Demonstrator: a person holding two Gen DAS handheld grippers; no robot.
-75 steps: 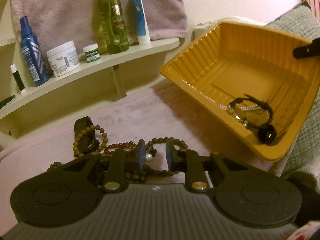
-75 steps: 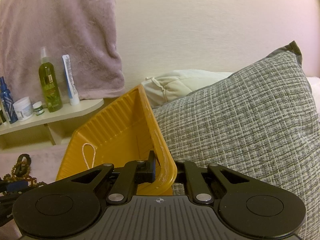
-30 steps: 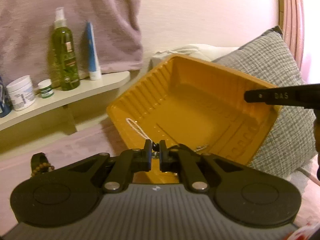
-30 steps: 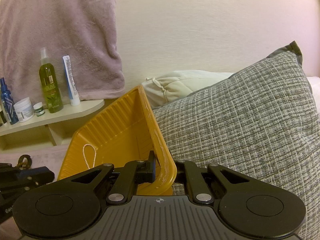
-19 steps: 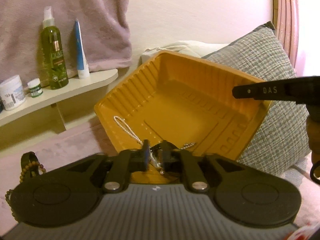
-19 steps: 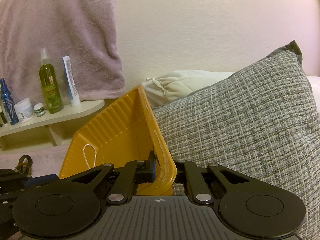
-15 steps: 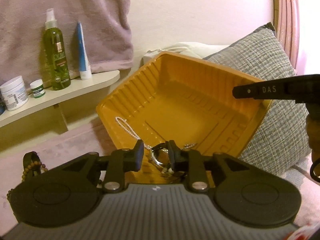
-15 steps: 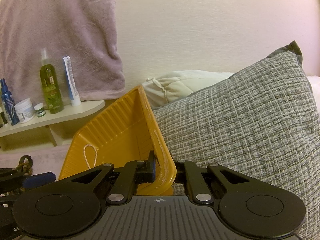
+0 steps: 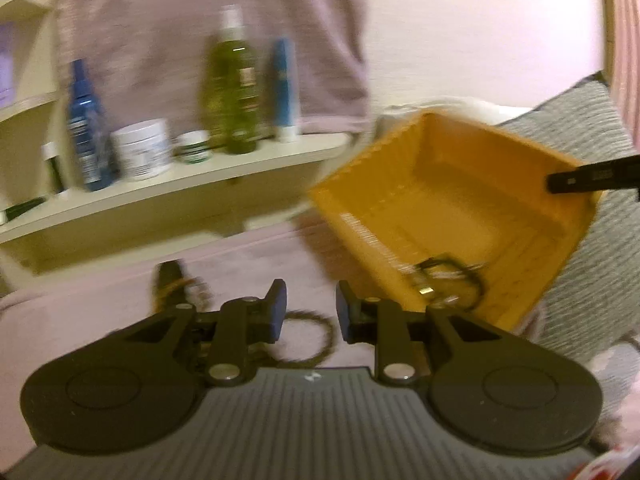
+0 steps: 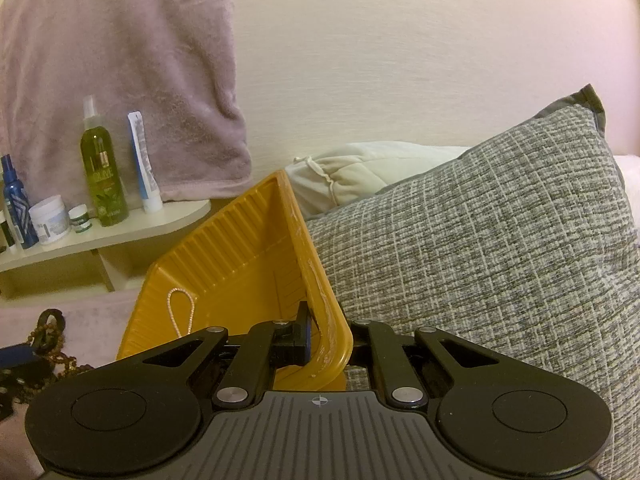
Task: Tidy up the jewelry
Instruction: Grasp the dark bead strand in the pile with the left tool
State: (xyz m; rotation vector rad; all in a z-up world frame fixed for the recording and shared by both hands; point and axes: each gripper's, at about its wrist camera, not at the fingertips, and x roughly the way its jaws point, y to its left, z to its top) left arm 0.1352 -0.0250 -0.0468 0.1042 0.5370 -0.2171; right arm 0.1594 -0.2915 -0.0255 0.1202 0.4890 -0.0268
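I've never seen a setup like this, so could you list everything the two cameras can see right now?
Tray: one, orange-yellow, tilted against the cushion.
Bracelets in tray: dark and silvery, blurred, count unclear.
Pearl chain: one, pale, inside tray.
Bead strands: brown, count unclear, on pink bedding.
Bottles and jars: several, green, blue, white, on shelf.
Towel: one, mauve, hanging.
Cushion: one, grey.
Pillow: one, cream.
Left gripper: black, open, over the beads.
Right gripper: black, clamping the tray's rim.
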